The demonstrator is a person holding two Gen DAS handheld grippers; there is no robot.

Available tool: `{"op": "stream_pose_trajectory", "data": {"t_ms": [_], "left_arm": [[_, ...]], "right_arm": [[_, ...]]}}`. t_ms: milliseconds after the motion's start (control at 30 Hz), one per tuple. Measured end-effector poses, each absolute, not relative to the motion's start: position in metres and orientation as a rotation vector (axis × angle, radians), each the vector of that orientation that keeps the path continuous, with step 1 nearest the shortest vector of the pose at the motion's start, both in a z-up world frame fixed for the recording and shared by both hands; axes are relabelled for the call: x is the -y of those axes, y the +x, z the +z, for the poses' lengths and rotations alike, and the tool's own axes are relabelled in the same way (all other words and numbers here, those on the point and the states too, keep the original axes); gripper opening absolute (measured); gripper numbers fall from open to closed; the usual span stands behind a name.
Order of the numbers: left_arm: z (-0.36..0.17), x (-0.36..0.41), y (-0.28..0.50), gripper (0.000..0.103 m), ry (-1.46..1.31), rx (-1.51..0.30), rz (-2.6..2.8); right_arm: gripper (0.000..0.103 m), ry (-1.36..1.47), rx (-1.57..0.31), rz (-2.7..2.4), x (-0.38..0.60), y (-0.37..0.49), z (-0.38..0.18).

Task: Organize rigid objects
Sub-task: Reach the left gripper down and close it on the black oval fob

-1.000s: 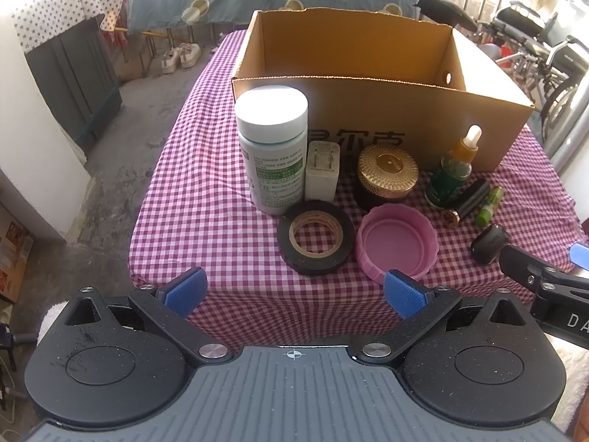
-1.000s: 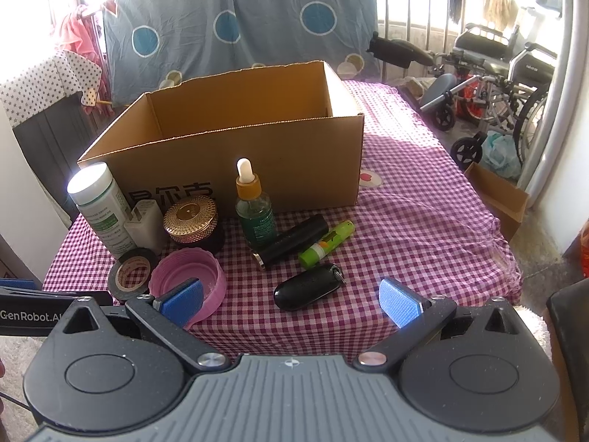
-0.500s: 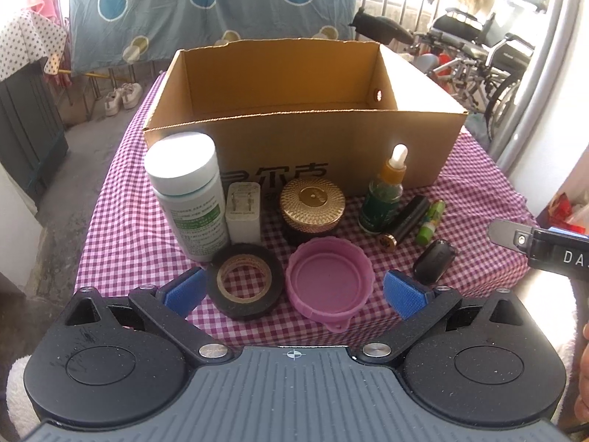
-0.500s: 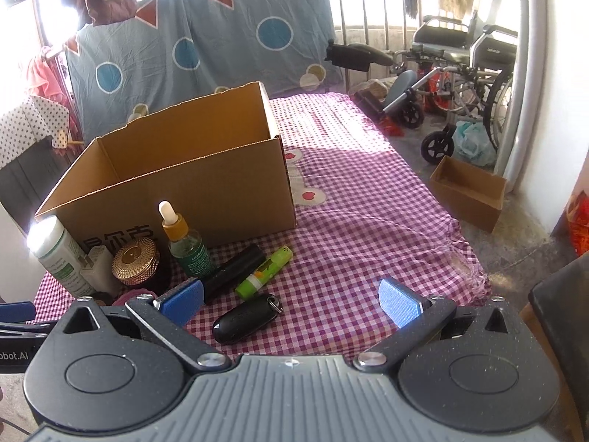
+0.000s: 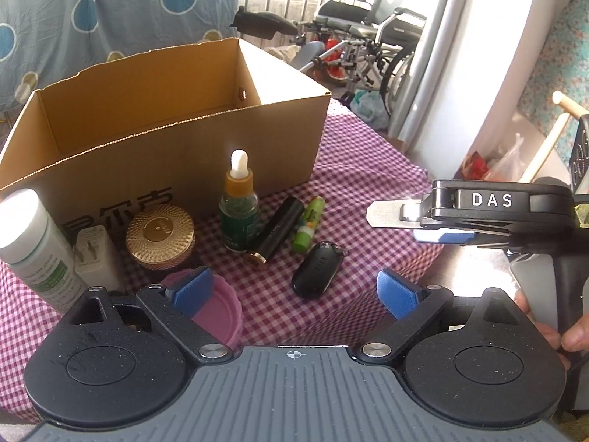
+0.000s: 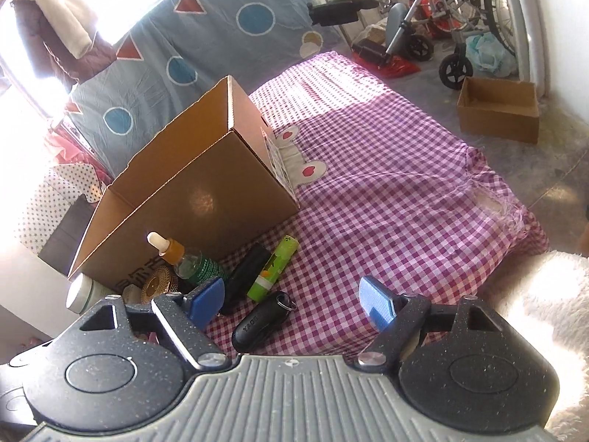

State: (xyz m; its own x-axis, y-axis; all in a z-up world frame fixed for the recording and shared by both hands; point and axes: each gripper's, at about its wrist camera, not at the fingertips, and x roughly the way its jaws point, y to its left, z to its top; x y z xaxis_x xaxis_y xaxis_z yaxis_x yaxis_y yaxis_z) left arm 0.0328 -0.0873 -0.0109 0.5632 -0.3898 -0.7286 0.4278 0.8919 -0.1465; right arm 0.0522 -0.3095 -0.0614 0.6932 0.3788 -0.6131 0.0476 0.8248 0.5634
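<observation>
An open cardboard box [image 5: 165,110] stands on the checked tablecloth [image 6: 386,184]. In front of it stand a white bottle [image 5: 33,243], a white plug [image 5: 94,258], a gold-lidded jar [image 5: 160,235] and a dropper bottle [image 5: 239,202]. A black tube [image 5: 279,234], a green balm stick [image 5: 308,224], a black key fob [image 5: 316,274] and a pink lid [image 5: 217,309] lie nearby. My left gripper [image 5: 294,291] hovers just before the fob, its jaws closing, nothing gripped. My right gripper [image 6: 291,304] hangs over the fob [image 6: 263,322], its jaws also closing and empty.
The right gripper's fingers [image 5: 386,213] reach in from the right of the left wrist view, held by a hand [image 5: 574,331]. A small cardboard box [image 6: 497,110] and wheelchairs [image 6: 441,18] stand on the floor beyond the table. A patterned sheet [image 6: 221,29] hangs behind.
Both grippers swung rightward along the row and rolled. The tape roll left the left wrist view; the key fob now sits in front of both. Both pairs of jaws have narrowed a little.
</observation>
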Motion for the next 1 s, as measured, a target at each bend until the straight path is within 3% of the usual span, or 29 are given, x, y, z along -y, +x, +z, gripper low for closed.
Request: {"op": "stream_pose_trajectory", "data": {"t_ms": [67,300,500,767,1000], "left_arm": [[-0.013,0.095,0.035,0.091,0.066,-0.863,-0.503],[-0.024,0.126,0.042,0.062,0.180,-0.893,-0.520],[-0.036,0.138,0.054,0.049,0.243,-0.934,-0.486],[-0.046,0.135,0.063,0.033,0.216,-1.006,-0.483],[-0.047,0.135,0.065,0.032,0.203,-0.999,-0.510]], "right_arm": [[0.071,0.655,-0.811,0.236,0.315,0.056,-0.068],[0.055,0.786,-0.864,0.338,0.319,0.066,-0.087],[0.034,0.812,-0.907,0.370,0.315,0.077,-0.099],[0.030,0.838,-0.953,0.375,0.312,0.089,-0.115],[0.029,0.858,-0.963,0.377,0.319,0.098,-0.118]]}}
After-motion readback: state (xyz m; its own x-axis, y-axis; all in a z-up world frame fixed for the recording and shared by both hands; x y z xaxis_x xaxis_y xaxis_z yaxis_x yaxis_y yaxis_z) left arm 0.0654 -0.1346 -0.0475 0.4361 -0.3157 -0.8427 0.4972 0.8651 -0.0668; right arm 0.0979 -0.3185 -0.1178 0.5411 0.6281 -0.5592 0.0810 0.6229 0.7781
